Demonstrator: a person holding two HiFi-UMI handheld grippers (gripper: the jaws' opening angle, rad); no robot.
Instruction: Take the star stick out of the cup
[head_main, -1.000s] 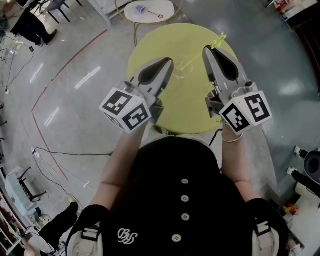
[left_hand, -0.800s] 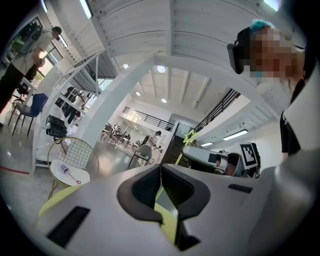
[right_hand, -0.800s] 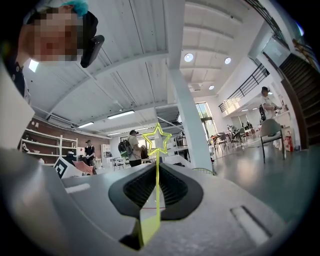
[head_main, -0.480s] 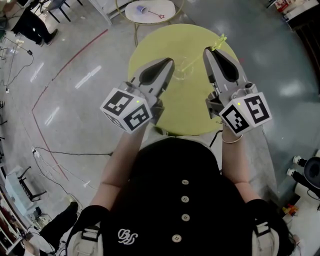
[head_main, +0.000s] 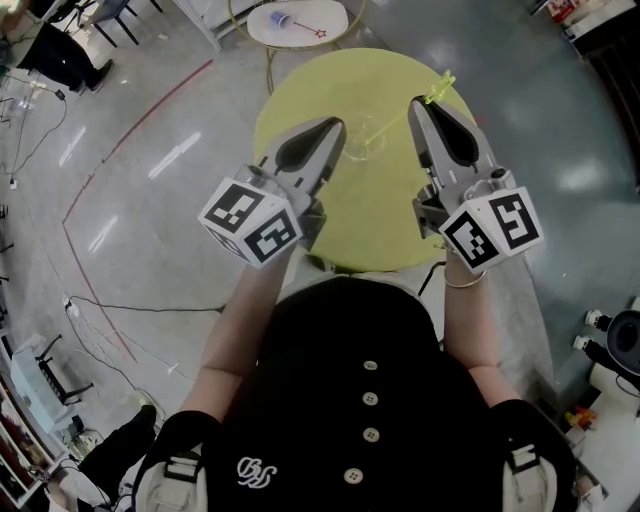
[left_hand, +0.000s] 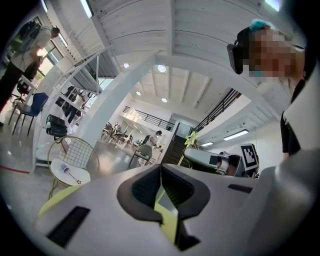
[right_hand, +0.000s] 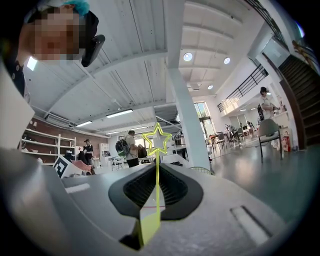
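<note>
1. Jaws of the left gripper (head_main: 337, 123) sit pressed together on nothing, tip just left of the cup (head_main: 361, 141) on the table (head_main: 290, 110), upper centre of the head view.
2. The stick (head_main: 393, 114) slants from the cup up-right to its star; we judge the pull should follow that axis.
3. The right gripper (right_hand: 157, 170), nearer, pinches the stick just below the star.
4. Against the earlier frames we see nothing moved.

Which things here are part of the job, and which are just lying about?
Job: yellow-green star stick, pinched by the right gripper; clear cup; left gripper; yellow table under them.
Lying about: small white table, its purple cup and red-star stick; floor cables.
</note>
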